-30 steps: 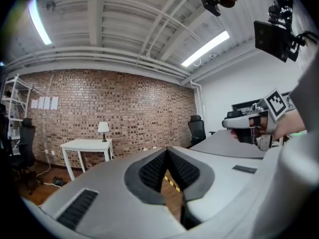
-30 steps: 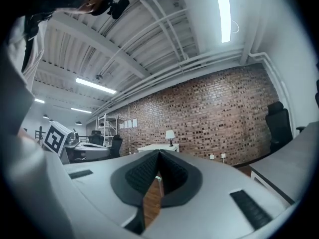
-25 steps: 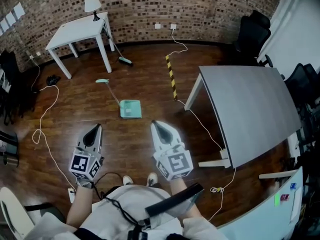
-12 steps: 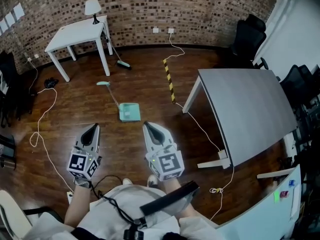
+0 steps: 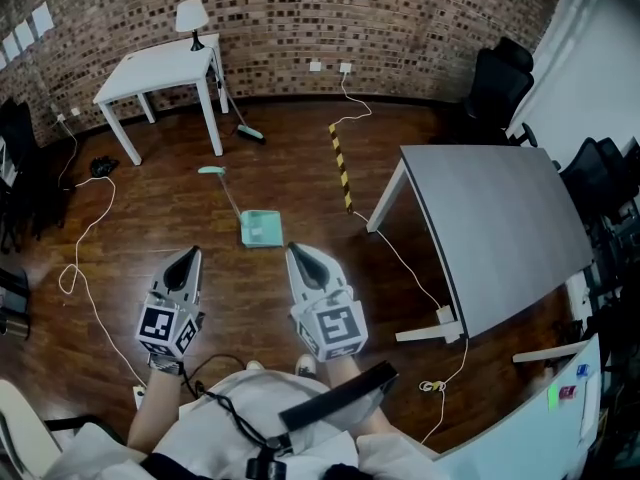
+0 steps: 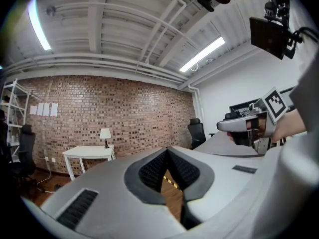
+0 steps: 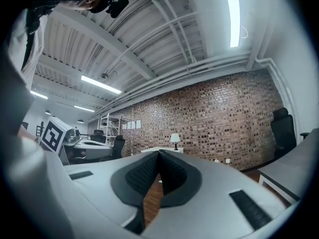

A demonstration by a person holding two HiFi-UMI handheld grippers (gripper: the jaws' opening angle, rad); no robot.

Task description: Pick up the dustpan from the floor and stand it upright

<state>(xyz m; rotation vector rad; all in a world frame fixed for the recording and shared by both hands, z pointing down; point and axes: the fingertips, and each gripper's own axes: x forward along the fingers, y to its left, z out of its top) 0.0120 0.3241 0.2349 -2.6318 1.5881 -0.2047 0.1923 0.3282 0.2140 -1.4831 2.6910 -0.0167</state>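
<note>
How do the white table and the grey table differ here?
The white table has a white top; the grey table has a grey one. The white table carries a lamp; the grey table shows none. The white table stands by the brick wall, the grey table nearer the person. Both stand on the wood floor.

Mint dustpan [image 5: 260,228] flat on floor (long-handled).
</note>
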